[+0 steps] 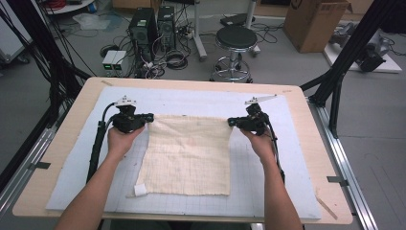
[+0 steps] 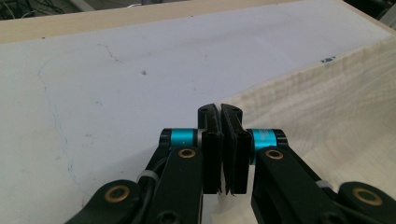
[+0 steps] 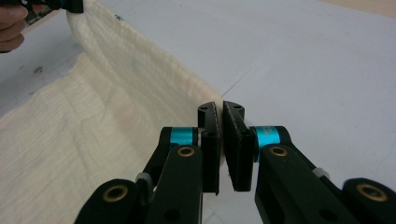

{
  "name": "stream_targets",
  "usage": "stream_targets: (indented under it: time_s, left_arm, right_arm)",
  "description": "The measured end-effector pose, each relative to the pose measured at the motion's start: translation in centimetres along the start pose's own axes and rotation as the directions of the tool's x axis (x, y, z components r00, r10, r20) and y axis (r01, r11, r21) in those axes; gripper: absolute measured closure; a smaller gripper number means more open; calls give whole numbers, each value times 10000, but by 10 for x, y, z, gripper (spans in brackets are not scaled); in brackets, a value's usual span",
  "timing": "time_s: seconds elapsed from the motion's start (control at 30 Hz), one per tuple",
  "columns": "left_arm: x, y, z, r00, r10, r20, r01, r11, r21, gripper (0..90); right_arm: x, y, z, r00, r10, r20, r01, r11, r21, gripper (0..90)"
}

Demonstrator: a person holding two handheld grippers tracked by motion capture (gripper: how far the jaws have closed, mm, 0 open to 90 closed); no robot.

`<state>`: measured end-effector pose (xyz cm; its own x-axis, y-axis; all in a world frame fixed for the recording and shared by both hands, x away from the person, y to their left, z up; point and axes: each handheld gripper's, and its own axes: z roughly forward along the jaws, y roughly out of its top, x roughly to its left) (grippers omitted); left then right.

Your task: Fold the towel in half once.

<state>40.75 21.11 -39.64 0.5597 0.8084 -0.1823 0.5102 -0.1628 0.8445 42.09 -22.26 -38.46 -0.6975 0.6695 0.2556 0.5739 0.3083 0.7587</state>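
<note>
both hand-held grippers clamped on cloth (image 1: 189, 153) corners, label (image 1: 140, 189) in high view

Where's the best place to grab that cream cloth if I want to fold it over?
Probably the two far corners, each approached from its outer side. The cream cloth lies flat on the white mat, so only edges and corners offer something to pinch. The left gripper and right gripper are shut on those corners, and the far edge lifts evenly between them.

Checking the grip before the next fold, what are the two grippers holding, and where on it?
Both hold the cream cloth by its far corners: the left gripper pinches the far left corner, the right gripper the far right one.
</note>
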Motion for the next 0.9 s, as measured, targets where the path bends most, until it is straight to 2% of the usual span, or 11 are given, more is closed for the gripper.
stream_targets:
  time_s: [0.4,0.77,0.9]
  left_arm:
    - [0,-11,-23,9989,-94,450,109,9994,-341,866]
    - [-4,-16,-32,9974,38,713,-9,9992,-406,865]
    - [-6,-18,-35,9972,51,746,-15,9988,-482,865]
  right_arm:
    - [16,3,-9,9980,-472,-414,466,9988,-150,855]
    - [25,2,-20,9958,-585,-698,564,9979,-317,856]
    - [29,1,-22,9952,-629,-748,615,9979,-214,856]
